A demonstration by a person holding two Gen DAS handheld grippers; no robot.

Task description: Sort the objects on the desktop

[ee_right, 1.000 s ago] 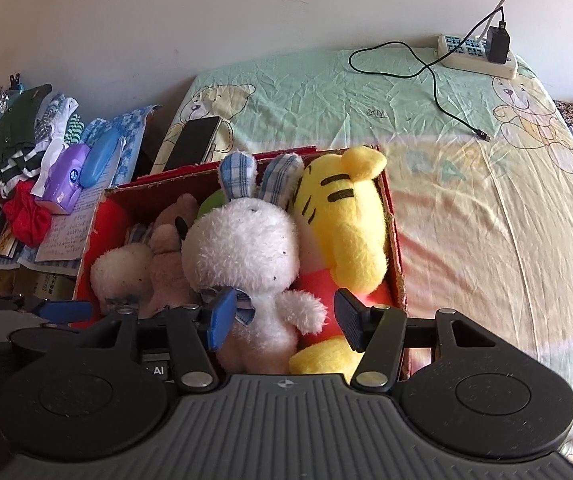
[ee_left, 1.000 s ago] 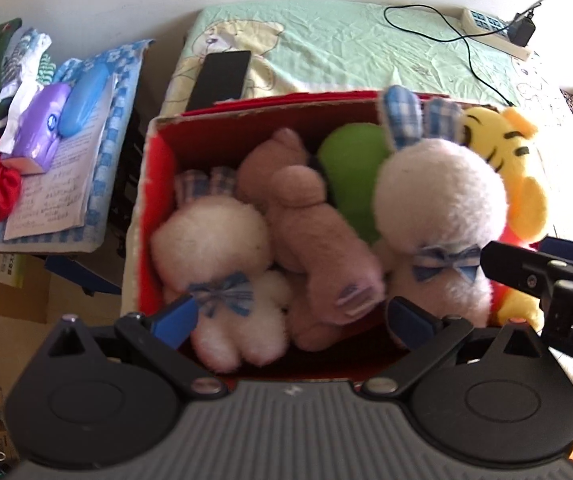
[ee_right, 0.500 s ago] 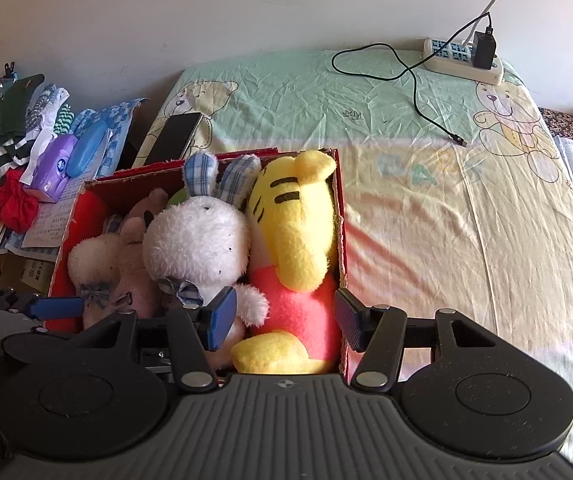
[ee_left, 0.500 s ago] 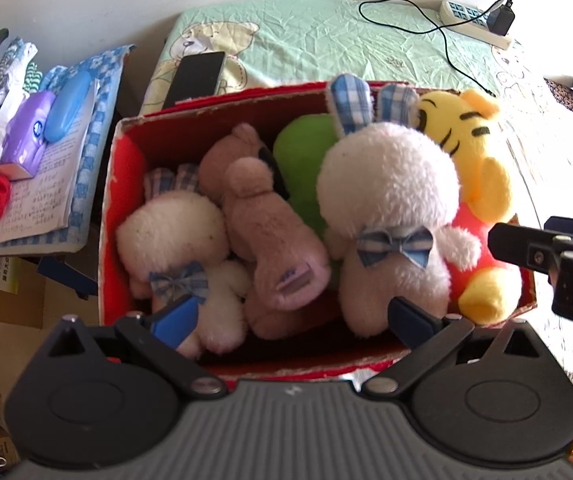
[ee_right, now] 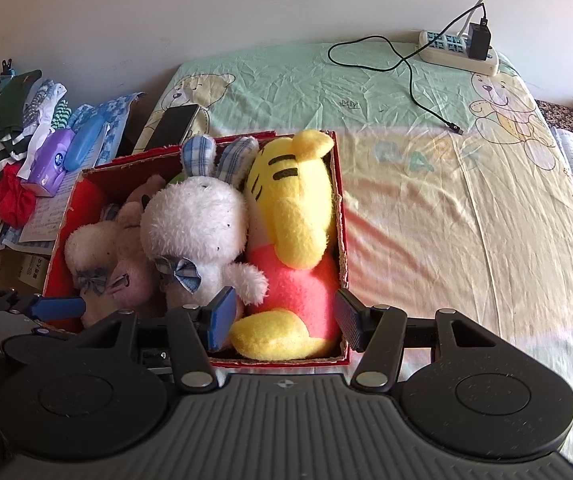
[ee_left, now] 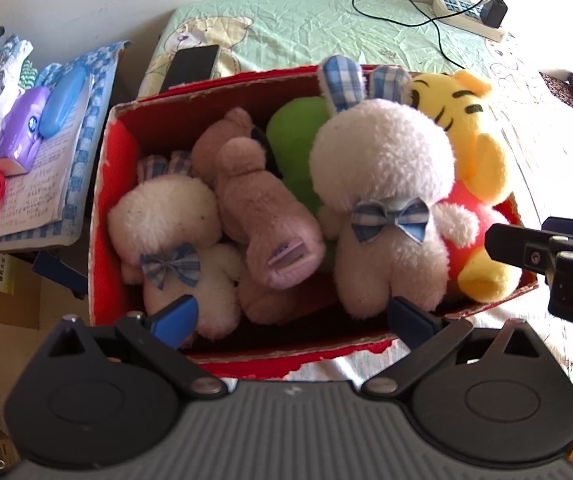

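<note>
While both grippers, left (ee_left: 292, 318) & right (ee_right: 282, 320), gape empty, plush toys (ee_right: 194, 236) crowd red box (ee_left: 100, 184) w/ phone (ee_right: 172, 126) behind.

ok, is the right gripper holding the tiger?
No. The right gripper is open, its fingers either side of the tiger, which lies in the box.

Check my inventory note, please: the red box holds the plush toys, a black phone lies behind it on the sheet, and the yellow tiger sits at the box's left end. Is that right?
One detail is wrong. The yellow tiger sits at the right end of the red box, beside the white rabbit, as the right wrist view shows. The black phone does lie behind the box on the sheet.
</note>
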